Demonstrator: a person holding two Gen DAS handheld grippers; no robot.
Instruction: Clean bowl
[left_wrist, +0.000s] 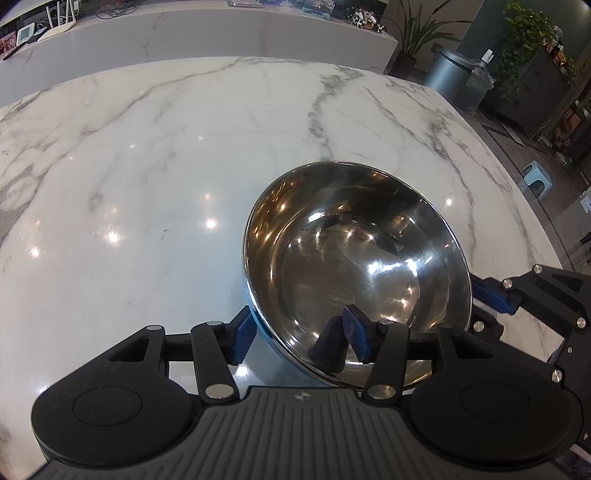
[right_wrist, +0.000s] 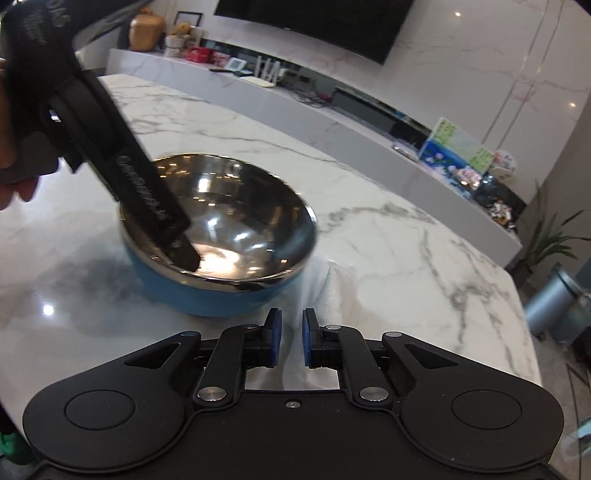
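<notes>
Your two views are evenly and fairly brightly lit from overhead, and the ceiling lamps show as small round glare spots on the glossy marble table (left_wrist: 147, 166), most of them at its near left. You get strong mirror reflections inside the steel bowl (left_wrist: 354, 258), with a burnt-out white patch on its floor in the right wrist view, and a soft grey shadow lies on the marble left of it there. Your right wrist view is smeared by motion blur on the bowl's rim and the near marble, while both fisheye views bend straight edges and go dark at the corners.
</notes>
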